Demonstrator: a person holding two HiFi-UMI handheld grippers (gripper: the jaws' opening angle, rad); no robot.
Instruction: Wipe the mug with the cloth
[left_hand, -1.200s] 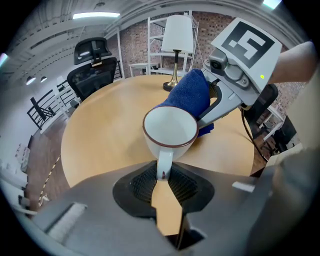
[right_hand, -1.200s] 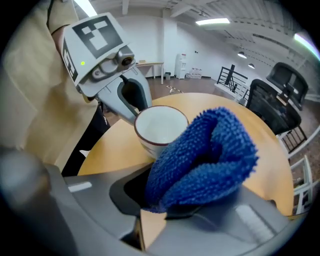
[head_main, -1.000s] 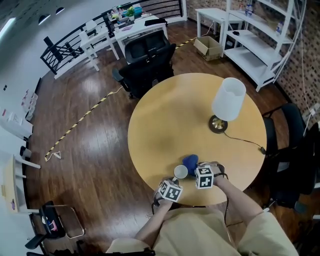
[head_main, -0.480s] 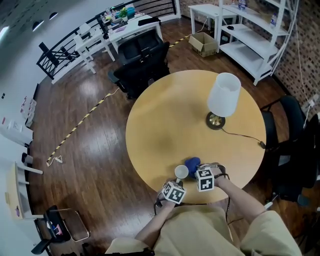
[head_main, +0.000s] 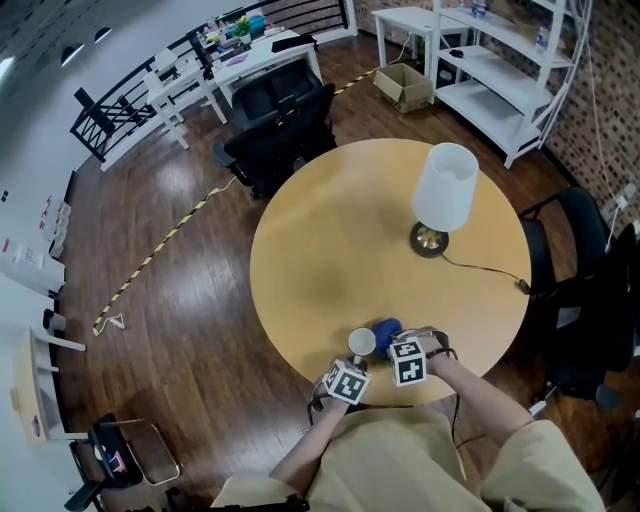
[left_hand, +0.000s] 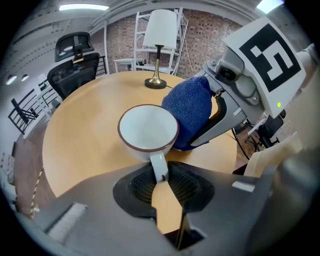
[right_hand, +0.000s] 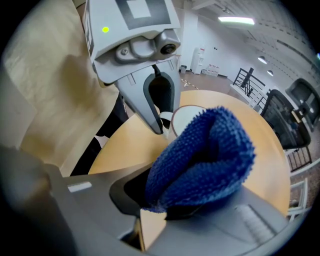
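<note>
Left gripper pinches mug handle, cloth against its side.

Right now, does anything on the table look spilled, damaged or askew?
Nothing stands out. The mug is upright and empty, its handle clamped in the left gripper; the right gripper holds the bunched blue cloth against its side. The lamp stands upright.

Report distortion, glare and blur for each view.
Head view: fisheye curves straight lines, sheen on the dark wooden floor. Left gripper view: dark rounded corners, the white dark-rimmed mug sharp. Right gripper view: the blue terry cloth looms large, slightly soft.
</note>
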